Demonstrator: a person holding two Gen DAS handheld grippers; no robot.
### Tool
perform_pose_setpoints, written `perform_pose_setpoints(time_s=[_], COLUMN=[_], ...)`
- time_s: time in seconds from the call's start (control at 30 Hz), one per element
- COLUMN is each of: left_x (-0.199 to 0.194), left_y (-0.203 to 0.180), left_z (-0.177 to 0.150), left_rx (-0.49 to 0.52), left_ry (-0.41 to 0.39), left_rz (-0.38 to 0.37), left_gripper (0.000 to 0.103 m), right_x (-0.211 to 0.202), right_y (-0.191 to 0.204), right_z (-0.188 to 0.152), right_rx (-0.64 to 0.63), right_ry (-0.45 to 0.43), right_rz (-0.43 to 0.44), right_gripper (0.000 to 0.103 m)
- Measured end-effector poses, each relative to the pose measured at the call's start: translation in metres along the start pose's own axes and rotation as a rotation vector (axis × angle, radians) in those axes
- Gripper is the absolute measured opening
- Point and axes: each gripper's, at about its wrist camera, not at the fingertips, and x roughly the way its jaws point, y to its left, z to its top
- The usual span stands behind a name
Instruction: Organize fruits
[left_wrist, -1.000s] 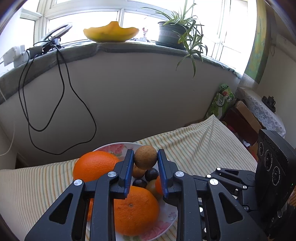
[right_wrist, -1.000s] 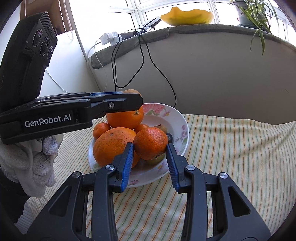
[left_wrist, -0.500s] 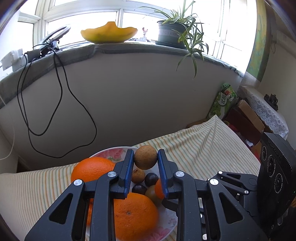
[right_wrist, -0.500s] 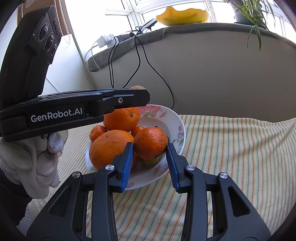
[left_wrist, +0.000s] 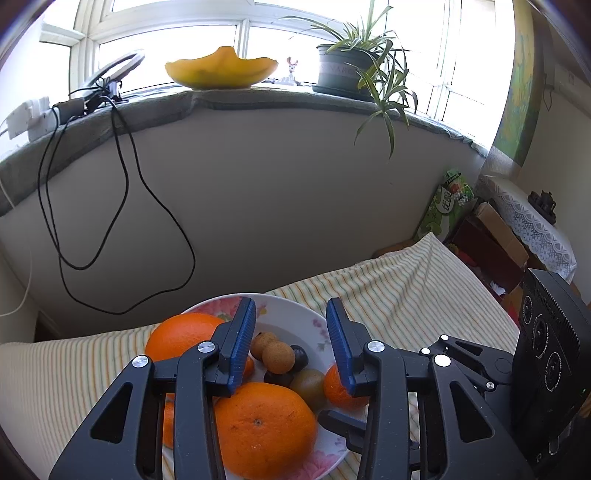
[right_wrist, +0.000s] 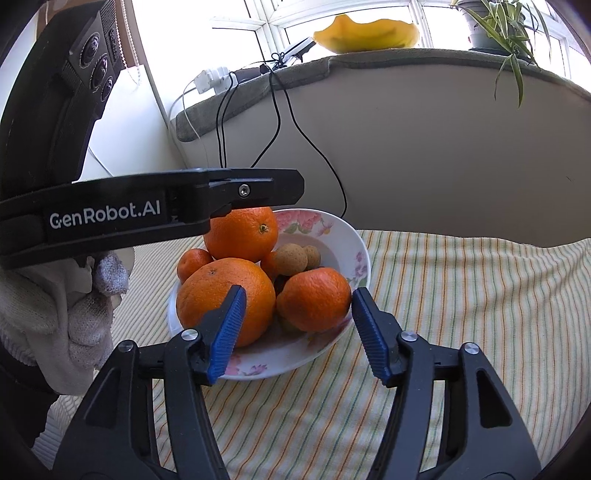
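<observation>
While the left gripper (left_wrist: 291, 339) hangs spread over the plate (left_wrist: 295, 314), its camera shows two tan fruits (left_wrist: 279, 356) and dark ones (left_wrist: 298, 357) loose below. From the right camera, the right gripper (right_wrist: 297, 325) gapes around a tangerine (right_wrist: 314, 299) without touching, and only there a gloved hand (right_wrist: 66, 317) appears.

A striped cloth (right_wrist: 461, 295) covers the surface, pale yellow with thin green and orange lines. On it sits one floral plate (right_wrist: 356, 254), at about ten o'clock in the right wrist view, six o'clock in the left's.
</observation>
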Motion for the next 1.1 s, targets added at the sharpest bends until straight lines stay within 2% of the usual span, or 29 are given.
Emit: perform_pose_setpoints(time_s=[0.27, 0.33, 0.4, 0.7, 0.8, 0.9, 0.93, 1.1], left_x=[-0.011, -0.017, -0.026, -0.075, -0.09, -0.106, -0.111, -0.136], left_y=[-0.002, -0.002, -0.002, -0.008, -0.013, -0.017, -0.018, -0.021], left_z=[-0.005, -0.007, -0.009, -0.026, -0.037, -0.048, -0.053, -0.081], left_rx=[-0.003, -0.002, -0.002, -0.007, -0.008, -0.019, -0.024, -0.06], left_ry=[-0.009, -0.015, -0.026, -0.085, -0.102, -0.123, -0.132, -0.174], left_rz=[0.003, 0.006, 0.014, 0.038, 0.048, 0.061, 0.07, 0.132], left_gripper=[0.038, 0.039, 0.048, 0.05, 0.059, 0.062, 0.064, 0.081], right_x=[-0.002, -0.004, -0.007, -0.031, -0.043, -0.057, -0.062, -0.088], right_y=[0.0, 0.002, 0.004, 0.018, 0.021, 0.024, 0.025, 0.037], right_z=[0.001, 0.001, 0.001, -0.001, -0.004, -0.007, -0.009, -0.019], right_rx=[0.0, -0.005, -0.013, -0.035, -0.036, -0.035, -0.035, -0.067], right_ry=[-0.006, -0.013, -0.018, -0.038, -0.038, -0.045, -0.049, -0.074], right_rz=[0.0, -0.005, -0.013, -0.042, -0.054, -0.065, -0.07, -0.112], right_gripper=[0.066, 0.07, 0.07, 0.071, 0.071, 0.073, 0.076, 0.08])
